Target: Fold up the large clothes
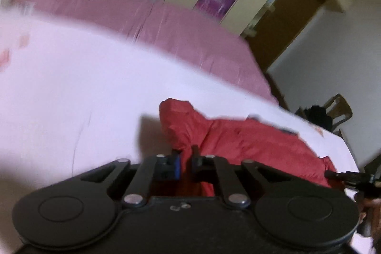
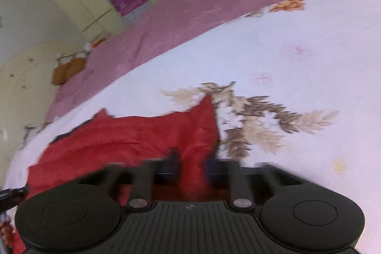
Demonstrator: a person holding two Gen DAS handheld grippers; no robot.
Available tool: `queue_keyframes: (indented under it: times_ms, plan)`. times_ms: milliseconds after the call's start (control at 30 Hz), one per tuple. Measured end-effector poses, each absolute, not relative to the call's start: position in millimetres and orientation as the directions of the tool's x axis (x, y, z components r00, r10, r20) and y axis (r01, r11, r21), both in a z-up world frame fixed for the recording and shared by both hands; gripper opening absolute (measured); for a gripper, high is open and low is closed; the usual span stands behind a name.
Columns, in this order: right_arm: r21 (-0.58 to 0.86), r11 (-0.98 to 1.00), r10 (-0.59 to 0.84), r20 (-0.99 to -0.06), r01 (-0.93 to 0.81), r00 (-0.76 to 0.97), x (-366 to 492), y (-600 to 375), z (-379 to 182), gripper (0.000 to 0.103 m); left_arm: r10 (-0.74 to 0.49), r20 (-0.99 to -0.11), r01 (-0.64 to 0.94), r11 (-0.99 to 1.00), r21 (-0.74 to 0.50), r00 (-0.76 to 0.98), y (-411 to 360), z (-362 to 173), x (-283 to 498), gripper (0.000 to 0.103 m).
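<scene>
**Me:** On the white sheet [image 1: 71, 92], I am holding a red garment [image 1: 250, 142] by two spots on its near edge. My left claw [image 1: 187, 160] is pinching a fold of red cloth, jaws nearly together with the fabric bunched between them. My right claw [image 2: 193, 167] is doing the same at the other end, though that view is blurring, so I am judging the pinch from the red cloth running up between the fingers.

**Helper:** Where is the garment lying, going by the sheet?

**Me:** It is spreading flat across the sheet's near part, well short of the pink cover [image 1: 166, 23] beyond. One corner [image 2: 209, 101] is reaching the leaf print [image 2: 252, 120] on the sheet; the rest is trailing toward my left claw. From each claw, the cloth is stretching away ahead and inward, toward the other claw.

**Helper:** How are you planning to make the fold clean?

**Me:** I am thinking both claws should be lifting together, keeping the edge taut between them, then carrying it over evenly toward the far edge. If one side is lagging, I am expecting a skewed crease. I am also watching that each pinch is catching the layers I mean to fold.
</scene>
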State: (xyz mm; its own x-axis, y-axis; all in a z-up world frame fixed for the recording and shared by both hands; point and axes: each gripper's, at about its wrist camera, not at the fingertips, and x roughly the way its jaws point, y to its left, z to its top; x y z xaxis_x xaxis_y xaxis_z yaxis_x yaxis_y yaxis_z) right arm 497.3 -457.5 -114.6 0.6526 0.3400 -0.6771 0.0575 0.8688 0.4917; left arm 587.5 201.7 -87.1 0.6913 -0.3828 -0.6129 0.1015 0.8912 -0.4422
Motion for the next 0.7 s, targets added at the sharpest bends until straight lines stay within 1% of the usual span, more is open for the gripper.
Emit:
queue_keyframes:
  times_ms: [33,100,167,200,300,333,367,467,567,600,633,667,700]
  plan:
    - [0.477,0.878,0.322,-0.660,0.047,0.679,495,-458,-109,0.006,-0.376,-0.588,0.112,0.894,-0.434,0.716,201,-82,588,0.006]
    - [0.475,0.880,0.306,-0.608,0.027,0.732,491,-459,-98,0.006,-0.366,-0.549,0.132,0.899,-0.418,0.751,196,-72,586,0.006]
    - [0.449,0.893,0.281,-0.572,0.008,0.771,491,-454,-90,0.006,-0.335,-0.572,0.136,0.923,-0.361,0.749,187,-70,592,0.006]
    - [0.436,0.900,0.272,-0.572,0.006,0.774,493,-450,-89,0.006,-0.311,-0.596,0.133,0.937,-0.324,0.740,183,-72,595,0.006]
    - [0.373,0.928,0.237,-0.638,0.024,0.733,503,-439,-107,0.006,-0.257,-0.664,0.116,0.961,-0.250,0.702,173,-93,599,0.006]
    - [0.351,0.935,0.223,-0.678,0.042,0.701,506,-436,-118,0.006,-0.246,-0.675,0.112,0.965,-0.237,0.696,172,-101,597,0.007]
    - [0.351,0.935,0.224,-0.699,0.052,0.679,507,-435,-129,0.006,-0.239,-0.679,0.107,0.967,-0.232,0.694,169,-105,596,0.007]
    - [0.376,0.924,0.224,-0.680,0.070,0.699,501,-437,-139,0.006,-0.227,-0.665,0.095,0.969,-0.229,0.712,170,-110,586,0.007]
    - [0.349,0.935,0.211,-0.683,0.059,0.700,498,-434,-139,0.006,-0.208,-0.667,0.104,0.976,-0.192,0.715,164,-105,585,0.008]
    - [0.343,0.938,0.209,-0.687,0.057,0.696,499,-433,-136,0.006,-0.208,-0.670,0.105,0.976,-0.191,0.713,162,-103,587,0.011]
    - [0.334,0.941,0.208,-0.693,0.052,0.691,499,-432,-135,0.007,-0.207,-0.670,0.102,0.976,-0.193,0.713,163,-100,586,0.017]
    - [0.330,0.943,0.207,-0.699,0.052,0.684,505,-429,-131,0.014,-0.184,-0.670,0.085,0.980,-0.178,0.719,163,-96,585,0.033]
    - [0.314,0.947,0.190,-0.708,0.062,0.680,503,-427,-125,0.037,-0.157,-0.660,0.070,0.985,-0.156,0.735,164,-90,580,0.043]
